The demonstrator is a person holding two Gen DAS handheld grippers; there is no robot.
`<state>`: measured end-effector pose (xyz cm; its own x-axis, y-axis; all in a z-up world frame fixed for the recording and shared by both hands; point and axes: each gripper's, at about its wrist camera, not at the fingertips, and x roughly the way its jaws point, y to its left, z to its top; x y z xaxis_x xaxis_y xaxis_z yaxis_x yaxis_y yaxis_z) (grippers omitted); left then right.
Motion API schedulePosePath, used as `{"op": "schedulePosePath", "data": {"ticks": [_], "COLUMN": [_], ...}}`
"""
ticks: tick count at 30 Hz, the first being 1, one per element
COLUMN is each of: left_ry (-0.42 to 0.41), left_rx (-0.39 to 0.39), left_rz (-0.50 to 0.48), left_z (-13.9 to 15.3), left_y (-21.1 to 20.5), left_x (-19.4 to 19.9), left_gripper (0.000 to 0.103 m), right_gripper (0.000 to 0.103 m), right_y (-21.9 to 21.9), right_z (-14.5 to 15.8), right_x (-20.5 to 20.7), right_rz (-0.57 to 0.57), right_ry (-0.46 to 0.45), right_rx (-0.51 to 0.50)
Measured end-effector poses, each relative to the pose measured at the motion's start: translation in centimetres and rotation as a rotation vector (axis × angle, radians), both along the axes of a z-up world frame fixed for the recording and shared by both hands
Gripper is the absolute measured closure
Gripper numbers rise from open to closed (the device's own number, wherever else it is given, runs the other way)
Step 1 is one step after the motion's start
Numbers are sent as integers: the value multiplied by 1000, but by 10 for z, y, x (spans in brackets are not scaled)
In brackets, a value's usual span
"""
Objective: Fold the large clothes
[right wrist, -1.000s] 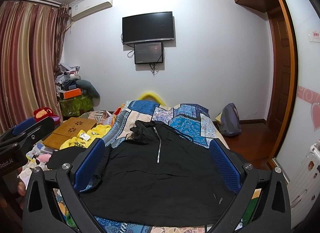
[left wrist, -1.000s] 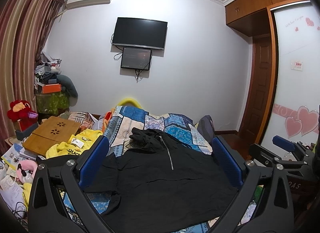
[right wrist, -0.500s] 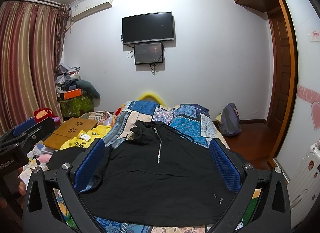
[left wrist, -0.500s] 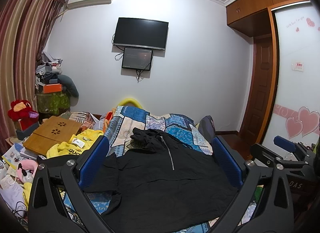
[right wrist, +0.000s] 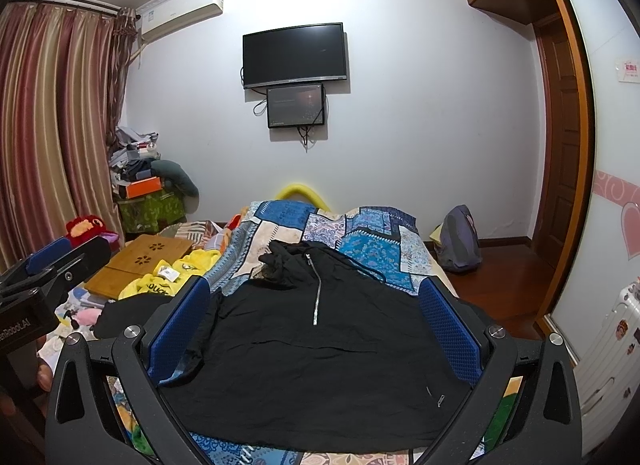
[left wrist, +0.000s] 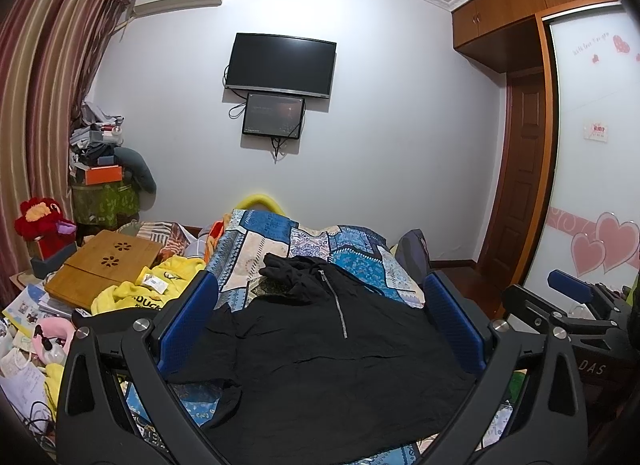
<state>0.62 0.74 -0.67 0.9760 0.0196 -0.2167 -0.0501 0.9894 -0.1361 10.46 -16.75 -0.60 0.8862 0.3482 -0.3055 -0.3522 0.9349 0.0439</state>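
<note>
A black hooded top with a short silver zip (left wrist: pixel 340 361) lies spread flat on the bed, hood bunched at the far end; it also shows in the right wrist view (right wrist: pixel 316 353). My left gripper (left wrist: pixel 322 329) is open and empty, held above the near part of the garment. My right gripper (right wrist: pixel 316 331) is open and empty too, above the garment's near half. The right gripper's body shows at the right edge of the left wrist view (left wrist: pixel 568 305). The left one shows at the left edge of the right wrist view (right wrist: pixel 48 269).
The bed has a blue patchwork cover (left wrist: pixel 352 253). Left of it are a yellow garment (left wrist: pixel 160 285), a wooden lap desk (left wrist: pixel 104 265), a red plush toy (left wrist: pixel 40 221) and loose clutter. A backpack (right wrist: pixel 458 239) sits on the floor at right, near the wardrobe.
</note>
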Motion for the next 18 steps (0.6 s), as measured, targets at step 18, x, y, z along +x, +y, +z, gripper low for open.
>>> {"op": "schedulePosePath", "data": {"ticks": [18], "left_ry": [52], "left_rx": [-27], "left_rz": [-11], "left_z": [-16], "left_y": [11], "left_x": [19], "left_gripper": [0], "right_gripper": [0], "right_y": [8], "right_z": [-17], "right_x": [16], "right_rz": [-3], "right_ry": [43], "right_rx": [-25]}}
